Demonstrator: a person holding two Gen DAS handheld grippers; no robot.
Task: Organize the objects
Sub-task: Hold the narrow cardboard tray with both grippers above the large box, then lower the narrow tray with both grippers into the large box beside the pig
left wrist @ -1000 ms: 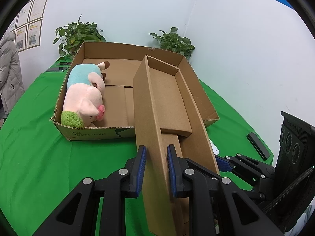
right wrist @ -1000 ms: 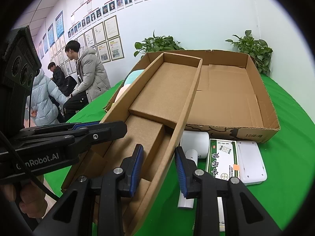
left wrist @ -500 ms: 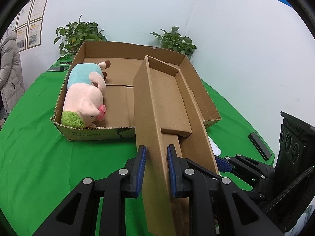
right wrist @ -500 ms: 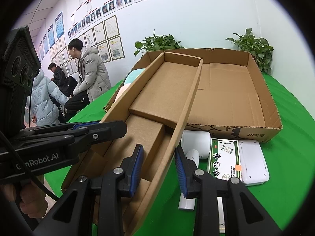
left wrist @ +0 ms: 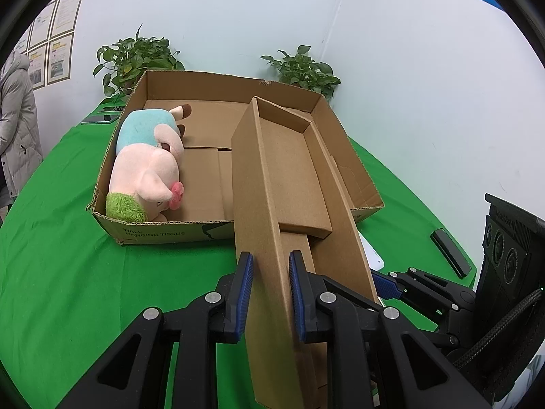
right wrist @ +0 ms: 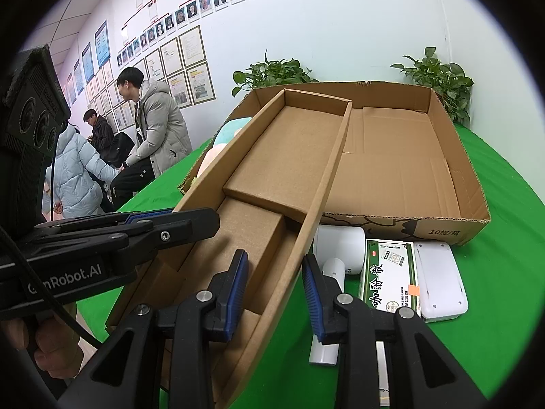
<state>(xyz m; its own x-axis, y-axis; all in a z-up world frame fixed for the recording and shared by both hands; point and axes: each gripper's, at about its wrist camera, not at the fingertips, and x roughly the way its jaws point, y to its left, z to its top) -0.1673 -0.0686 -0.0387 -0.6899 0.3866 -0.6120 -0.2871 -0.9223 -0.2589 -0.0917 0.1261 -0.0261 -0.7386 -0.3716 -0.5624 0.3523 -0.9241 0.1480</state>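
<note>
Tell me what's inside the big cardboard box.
A plush pig lies along the big cardboard box's left side. The narrow tray's far end covers part of the floor; anything beneath is hidden.

Two cardboard boxes (left wrist: 218, 88) (left wrist: 289, 170), one plush pig (left wrist: 146, 167), two potted plants (left wrist: 136, 58) (left wrist: 303, 71), three seated people (right wrist: 153, 126).
</note>
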